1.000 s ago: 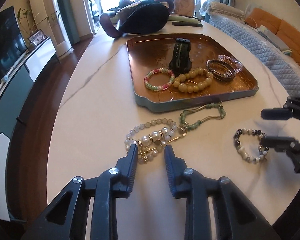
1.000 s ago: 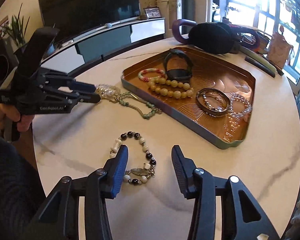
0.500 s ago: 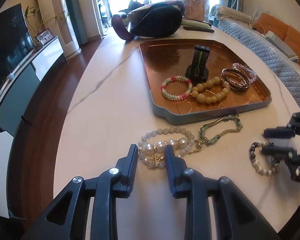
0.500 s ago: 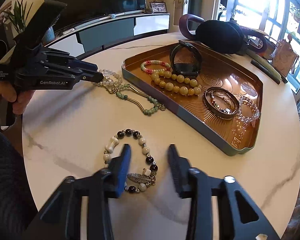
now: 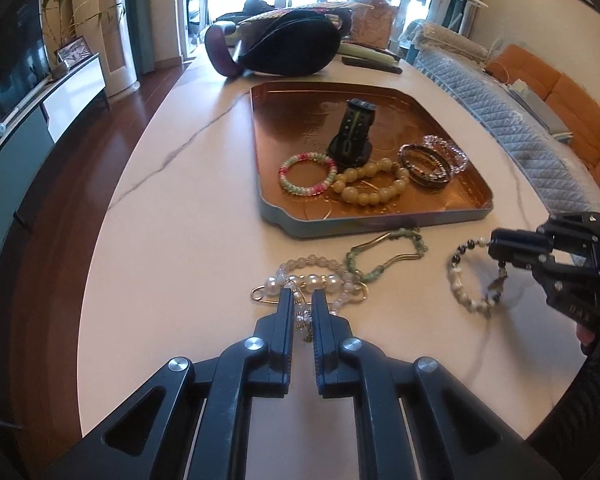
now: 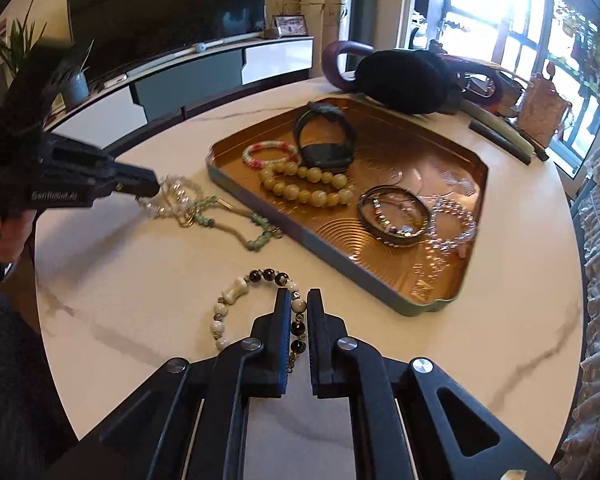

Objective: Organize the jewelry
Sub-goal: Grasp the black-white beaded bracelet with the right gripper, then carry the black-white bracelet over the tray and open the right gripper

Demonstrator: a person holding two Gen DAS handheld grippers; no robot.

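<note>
My left gripper (image 5: 302,298) is shut on the near side of a pearl bracelet (image 5: 320,280) lying on the white marble table; this bracelet also shows in the right wrist view (image 6: 172,196). My right gripper (image 6: 299,300) is shut on a black-and-white bead bracelet (image 6: 236,300), which also shows in the left wrist view (image 5: 466,280). A green bead bracelet (image 5: 384,252) lies between them, just in front of the copper tray (image 5: 380,224). The tray holds a pink-green bracelet (image 5: 306,172), a yellow bead bracelet (image 5: 370,186), a black watch (image 5: 352,132) and dark and clear bangles (image 5: 428,164).
A black bag (image 5: 284,46) with a maroon handle stands behind the tray, with dark flat objects (image 5: 372,62) beside it. The round table's edge (image 5: 112,216) drops to a wooden floor on the left. A sofa (image 5: 540,92) lies beyond the right side.
Both grippers have closed: the left onto the pearl bracelet, the right onto the black-and-white bead bracelet. Both moved forward a little over their bracelets.
</note>
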